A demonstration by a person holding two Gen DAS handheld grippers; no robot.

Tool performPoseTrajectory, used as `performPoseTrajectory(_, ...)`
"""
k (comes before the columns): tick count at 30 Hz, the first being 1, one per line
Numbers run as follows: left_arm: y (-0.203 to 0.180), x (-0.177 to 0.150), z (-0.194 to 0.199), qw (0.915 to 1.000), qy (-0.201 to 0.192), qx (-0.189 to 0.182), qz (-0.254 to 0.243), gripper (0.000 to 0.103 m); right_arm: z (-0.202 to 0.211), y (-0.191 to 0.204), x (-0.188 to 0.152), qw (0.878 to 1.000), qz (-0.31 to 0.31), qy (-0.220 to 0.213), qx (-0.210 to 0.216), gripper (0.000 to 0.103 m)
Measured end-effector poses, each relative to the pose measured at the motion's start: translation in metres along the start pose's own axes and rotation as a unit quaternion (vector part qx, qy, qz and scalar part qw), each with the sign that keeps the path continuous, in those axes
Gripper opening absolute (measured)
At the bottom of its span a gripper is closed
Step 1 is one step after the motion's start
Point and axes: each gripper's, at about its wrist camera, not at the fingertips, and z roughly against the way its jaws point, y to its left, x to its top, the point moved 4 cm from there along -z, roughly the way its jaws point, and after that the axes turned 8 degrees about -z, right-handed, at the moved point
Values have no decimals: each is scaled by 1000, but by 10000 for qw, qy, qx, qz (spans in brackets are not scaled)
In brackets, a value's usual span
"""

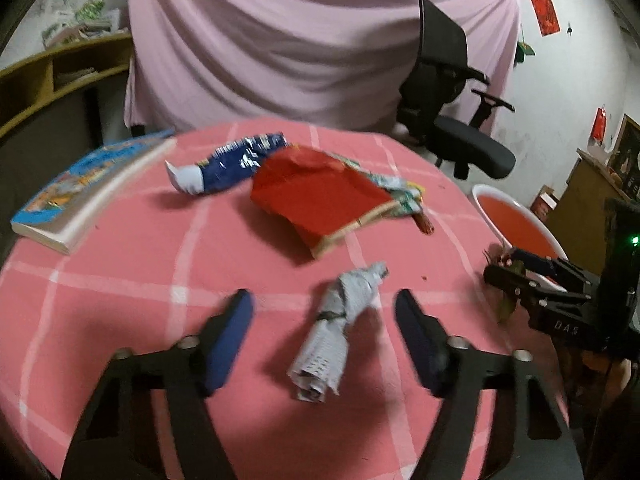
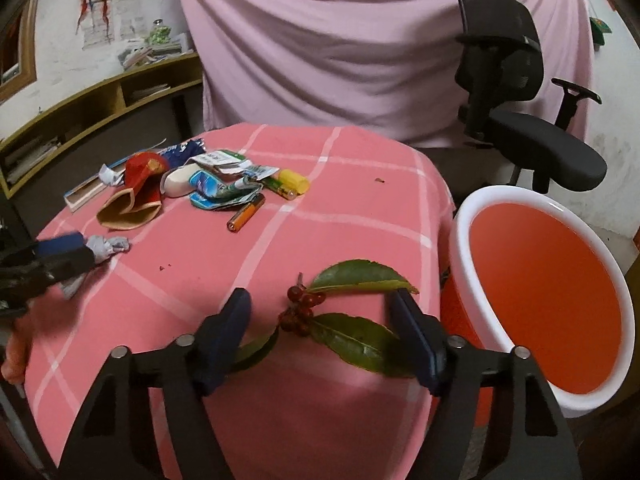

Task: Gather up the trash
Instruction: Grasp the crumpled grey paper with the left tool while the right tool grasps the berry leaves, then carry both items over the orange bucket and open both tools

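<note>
The left hand-held gripper [image 1: 324,312], spread wide, straddles the twisted paper wad [image 1: 340,328] on the table [image 1: 120,280], long axis toward 1 o'clock, while the right hand-held gripper [image 2: 320,312], equally wide, brackets the berry sprig [image 2: 344,320] lying crosswise.

Light: dim, warm indoor, from above | Shadows: soft, under the crumpled grey-white paper wad [image 1: 342,330] and the red paper envelope [image 1: 320,196] | Blur: left view smeared, right view sharper | Distortion: strong fisheye bowing of the pink checked tablecloth [image 2: 340,208], black vignette in corners | Glare: none marked
</note>
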Motion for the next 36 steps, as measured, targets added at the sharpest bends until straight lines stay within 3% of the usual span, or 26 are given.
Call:
performPoseTrajectory(3,-4,0,3,9999,-24,73,-93,49,2,2,-1,10000,26,-28,19,67)
performPoseTrajectory(6,-7,-4,5,9996,-11,208,-176,35,3,6,-3,9998,166,-55,26,56)
performPoseTrajectory(8,-10,-5,7,9993,-61,292,-243,19,2,10,-4,9996,275,-39,29,47)
performPoseTrajectory(11,-17,-9,9,9983,-124,382,-410,15,4,15,-8,9991,409,-42,58,33)
performPoseTrajectory(14,-23,-12,12,9976,-219,375,-536,15,4,18,-11,9989,431,-1,173,18)
performPoseTrajectory(24,-29,-14,21,9950,-746,440,-493,15,12,17,-14,9989,280,-263,273,8)
performPoseTrajectory(31,-52,5,28,9914,-1056,323,-701,15,33,13,-11,9954,160,-911,248,8)
performPoseTrajectory(36,-83,35,27,9864,-1330,120,-954,15,59,0,5,9864,-65,-1638,148,8)
